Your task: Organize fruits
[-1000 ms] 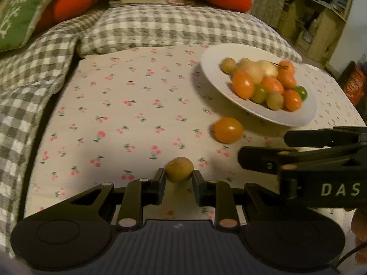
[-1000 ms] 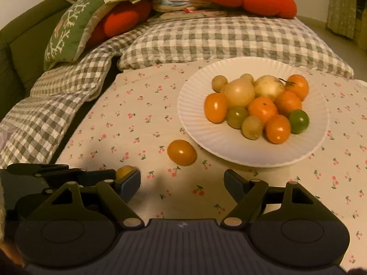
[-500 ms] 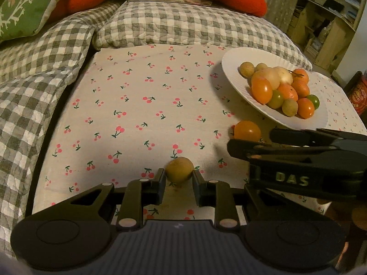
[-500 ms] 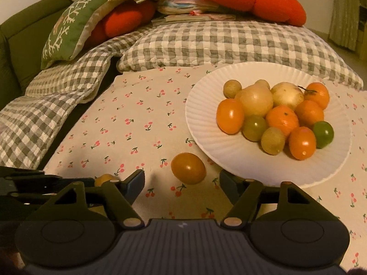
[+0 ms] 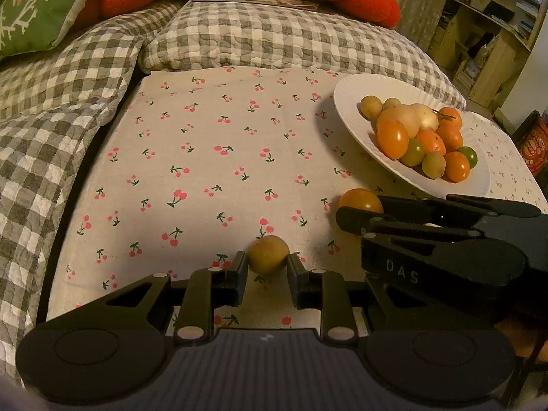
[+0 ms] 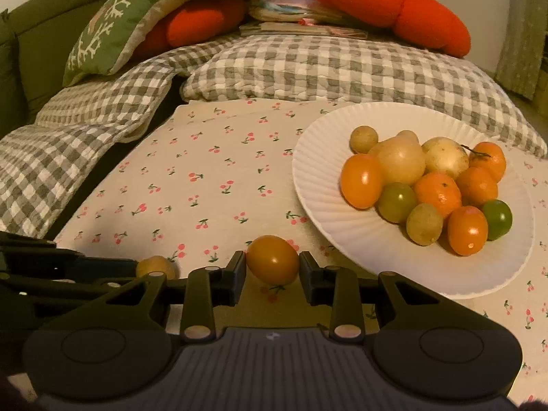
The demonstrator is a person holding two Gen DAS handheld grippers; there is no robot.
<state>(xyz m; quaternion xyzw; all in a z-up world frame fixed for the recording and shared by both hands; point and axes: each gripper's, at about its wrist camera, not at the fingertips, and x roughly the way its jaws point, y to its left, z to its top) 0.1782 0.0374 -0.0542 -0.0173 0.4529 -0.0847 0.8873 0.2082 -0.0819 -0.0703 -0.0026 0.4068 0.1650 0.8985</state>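
My left gripper (image 5: 267, 267) is shut on a small yellow-brown fruit (image 5: 268, 254), held just above the cherry-print cloth (image 5: 212, 157). My right gripper (image 6: 273, 270) is shut on an orange tomato (image 6: 272, 259) near the front of the cloth; that tomato also shows in the left wrist view (image 5: 359, 200) behind the right gripper's fingers (image 5: 363, 219). The yellow-brown fruit shows in the right wrist view (image 6: 156, 266) at lower left. A white paper plate (image 6: 322, 205) to the right holds several orange, green and pale fruits (image 6: 424, 185). The plate also shows in the left wrist view (image 5: 349, 102).
Grey checked pillows (image 6: 308, 68) lie behind the cloth, with a green cushion (image 6: 116, 27) and red plush cushions (image 6: 383, 3) beyond. Wooden shelves (image 5: 486, 34) stand at far right. A checked blanket (image 5: 41, 144) borders the cloth on the left.
My right gripper moved forward to the orange tomato and closed from wide open onto it. My left gripper kept its hold on the yellow-brown fruit and shifted left, away from the plate.
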